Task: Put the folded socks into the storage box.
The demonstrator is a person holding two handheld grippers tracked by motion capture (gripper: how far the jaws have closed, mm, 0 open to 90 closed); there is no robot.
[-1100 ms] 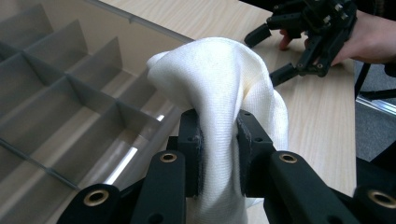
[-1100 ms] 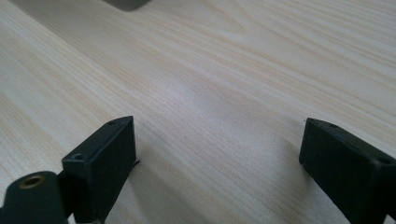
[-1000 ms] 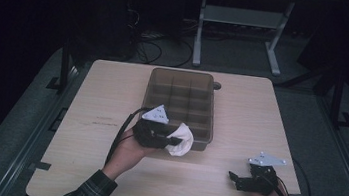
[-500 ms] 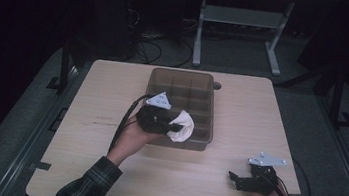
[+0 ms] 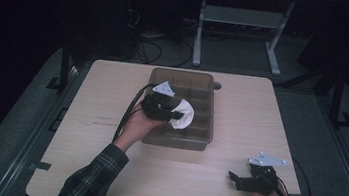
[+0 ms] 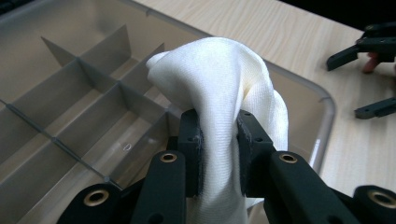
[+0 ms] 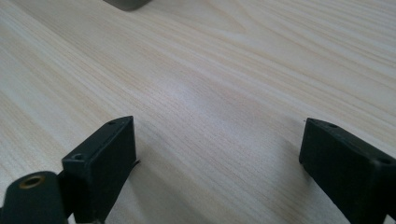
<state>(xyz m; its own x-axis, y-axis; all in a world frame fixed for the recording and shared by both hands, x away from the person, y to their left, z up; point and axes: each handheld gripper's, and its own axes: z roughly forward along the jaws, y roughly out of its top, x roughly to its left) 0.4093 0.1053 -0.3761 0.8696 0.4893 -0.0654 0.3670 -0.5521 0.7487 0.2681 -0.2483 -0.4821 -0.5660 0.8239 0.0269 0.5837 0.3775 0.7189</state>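
A white cloth (image 6: pixel 219 93) is bunched between the pads of my left gripper (image 6: pixel 218 140), which is shut on it. In the high view the left gripper (image 5: pixel 173 114) holds the cloth (image 5: pixel 183 114) over the middle of a grey translucent divided box (image 5: pixel 197 143). The box's compartments (image 6: pixel 70 107) lie below the cloth and look bare. My right gripper (image 5: pixel 234 178) rests low near the table's front right, open, its jaws wide apart over plain wood (image 7: pixel 215 130) with nothing between them. It also appears far off as the right gripper (image 6: pixel 369 74) in the left gripper view.
The light wooden table (image 5: pixel 260 118) has the box at its middle back. A small dark round fitting (image 5: pixel 216 86) sits by the box's far right corner. A white metal stand (image 5: pixel 237 20) and cables lie on the floor beyond the table.
My left gripper has carried the white cloth away from me, from the box's near edge to over its middle. The right gripper has stayed where it was.
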